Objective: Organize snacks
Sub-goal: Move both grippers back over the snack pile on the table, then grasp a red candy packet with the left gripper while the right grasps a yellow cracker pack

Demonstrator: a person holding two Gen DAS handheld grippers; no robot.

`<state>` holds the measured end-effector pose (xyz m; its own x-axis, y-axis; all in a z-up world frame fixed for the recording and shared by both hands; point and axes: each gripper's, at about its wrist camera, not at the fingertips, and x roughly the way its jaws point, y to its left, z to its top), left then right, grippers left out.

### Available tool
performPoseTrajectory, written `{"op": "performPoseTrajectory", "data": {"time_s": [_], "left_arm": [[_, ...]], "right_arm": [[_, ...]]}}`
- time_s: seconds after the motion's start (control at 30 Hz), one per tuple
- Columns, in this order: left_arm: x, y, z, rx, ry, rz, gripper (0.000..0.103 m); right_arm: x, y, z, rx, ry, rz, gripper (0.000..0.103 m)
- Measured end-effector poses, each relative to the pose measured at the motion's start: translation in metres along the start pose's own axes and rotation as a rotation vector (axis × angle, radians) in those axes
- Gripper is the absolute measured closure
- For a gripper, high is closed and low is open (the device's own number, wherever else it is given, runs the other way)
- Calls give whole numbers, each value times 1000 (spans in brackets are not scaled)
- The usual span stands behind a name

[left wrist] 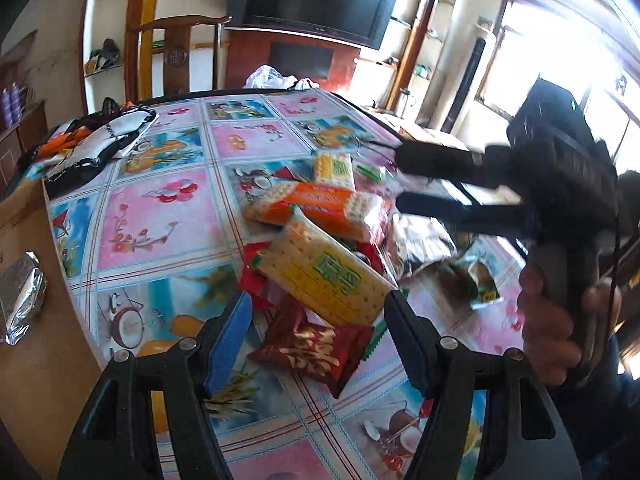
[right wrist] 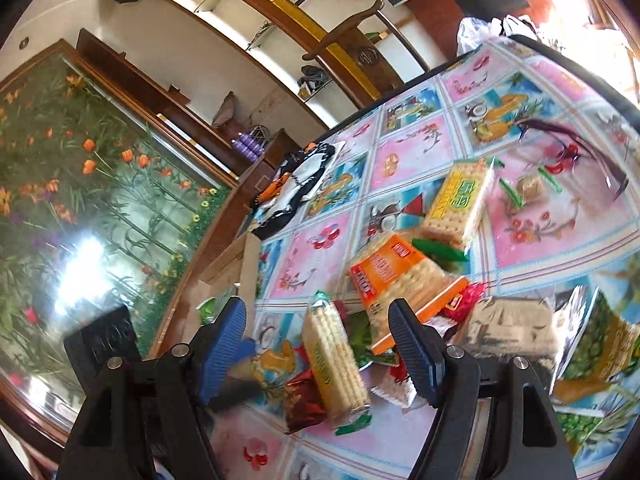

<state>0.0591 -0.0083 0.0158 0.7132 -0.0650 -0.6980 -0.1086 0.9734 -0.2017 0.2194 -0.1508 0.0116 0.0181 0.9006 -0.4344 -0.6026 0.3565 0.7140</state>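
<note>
A pile of snacks lies on the patterned tablecloth [left wrist: 160, 216]: a yellow cracker pack [left wrist: 324, 276], an orange cracker pack [left wrist: 320, 208], a red packet [left wrist: 316, 352], a second yellow pack [left wrist: 334, 168] and a green bag [left wrist: 476, 280]. My left gripper [left wrist: 320, 340] hovers open over the red packet and touches nothing. From the right, my right gripper [left wrist: 404, 182] reaches in, held by a hand [left wrist: 552, 328]. In the right wrist view, my right gripper [right wrist: 320, 344] is open above the yellow pack [right wrist: 336, 360], with the orange pack [right wrist: 396, 276] and a silver bag [right wrist: 512, 332] just beyond.
An open cardboard box [left wrist: 32, 264] holding a silver packet [left wrist: 20, 300] stands at the table's left edge. A black-and-white cloth bag [left wrist: 100, 148] lies at the far left corner. A wooden chair [left wrist: 176, 56] and a plastic bag [left wrist: 268, 78] are behind the table.
</note>
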Motion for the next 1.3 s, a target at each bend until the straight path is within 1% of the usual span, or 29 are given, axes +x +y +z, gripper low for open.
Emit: {"op": "performPoseTrajectory", "data": {"time_s": [0.07,0.17,0.23,0.27,0.33,0.43,0.53,0.57,0.6,0.67,0.77,0.83,0.9,0.97,1.03,1.1,1.13,1.17,1.2,1.3], "left_arm": [[6,-4,-6,15,33,-7,30],[14,-5,-12,37,78,17,30],[19,-2,-15,32,99,25,30],[23,0,-16,23,110,35,30],[30,6,-18,3,130,51,35],[30,10,-18,-9,125,68,45],[23,15,-17,-31,98,72,48],[21,16,-16,-34,90,72,50],[18,17,-15,-39,81,67,57],[12,21,-12,-53,55,58,57],[11,25,-11,-68,57,59,57],[14,26,-11,-65,77,56,56],[16,22,-12,-37,92,55,48],[18,20,-13,-24,101,84,45],[21,22,-14,-31,111,98,42],[24,27,-14,-52,119,112,33],[24,30,-15,-66,124,106,33],[24,32,-15,-72,124,99,36],[24,32,-15,-75,121,94,43],[22,32,-16,-75,115,86,54]], "right_arm": [[0,3,-1,-3,-1,5,25],[-1,5,-4,-9,1,7,25],[1,6,-4,-17,8,4,25],[3,8,-5,-28,16,-3,25],[6,13,-8,-51,24,-25,25],[12,22,-12,-103,41,-59,25],[17,31,-17,-161,42,-109,24],[19,34,-19,-195,40,-149,24],[21,36,-20,-216,39,-177,24],[25,39,-23,-253,40,-229,24],[28,39,-25,-268,50,-241,24],[29,38,-25,-268,56,-243,24],[29,36,-25,-261,55,-252,24],[29,35,-25,-252,56,-247,24],[29,35,-25,-255,57,-252,24],[30,36,-26,-255,67,-248,24],[30,37,-26,-255,71,-242,24],[31,37,-27,-256,75,-237,24],[31,37,-27,-259,79,-237,24],[32,38,-29,-262,84,-240,24]]}}
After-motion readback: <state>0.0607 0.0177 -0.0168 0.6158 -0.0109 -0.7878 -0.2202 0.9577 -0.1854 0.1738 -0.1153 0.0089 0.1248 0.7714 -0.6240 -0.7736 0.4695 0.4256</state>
